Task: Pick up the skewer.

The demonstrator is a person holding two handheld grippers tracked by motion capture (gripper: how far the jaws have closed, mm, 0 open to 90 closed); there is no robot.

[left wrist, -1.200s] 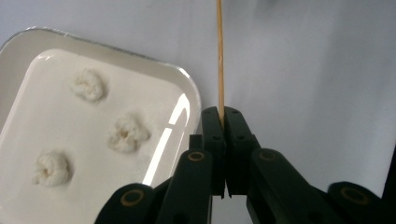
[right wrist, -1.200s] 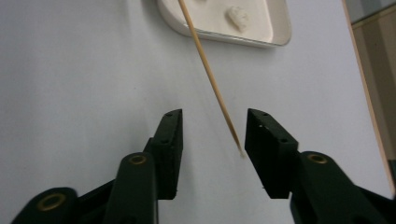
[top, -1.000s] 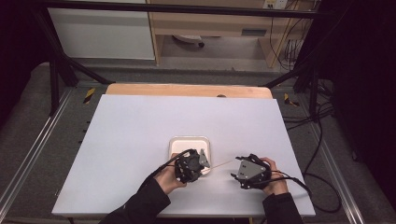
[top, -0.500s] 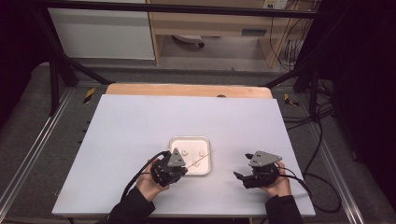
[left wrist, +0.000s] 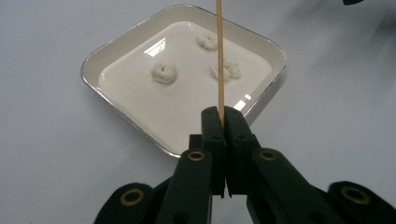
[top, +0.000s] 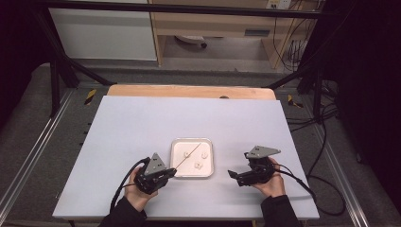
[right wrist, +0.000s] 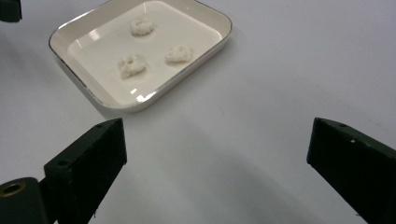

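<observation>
Nearest the front edge of the table [top: 118, 142], the left gripper [top: 166, 173] sits just off the near left corner of the tray [top: 175, 145], its jaws pinched tight on the end of a skewer [top: 189, 156]. In the left gripper view the skewer [left wrist: 219, 56] is a thin, straight, pale wooden stick, smooth and even in width, rising from between the closed black jaws and running out over the tray [left wrist: 93, 65]; its far tip is cut off by the top of that view. From above it slants from the gripper across the tray toward the tray's far right corner.

The right gripper [top: 231, 174] rests level on the table to the right of the tray, well apart from it and pointing back toward it. Its jaws have just been opening and now stand wide with nothing between them, as the right gripper view shows bare table in the gap.

The tray is a shallow, square, cream dish with rounded corners and a thin metallic rim, set nearer the front edge than the back and a little right of the middle. Three small white lumps [right wrist: 133, 65] lie inside, crumbly and irregular, none touching another
</observation>
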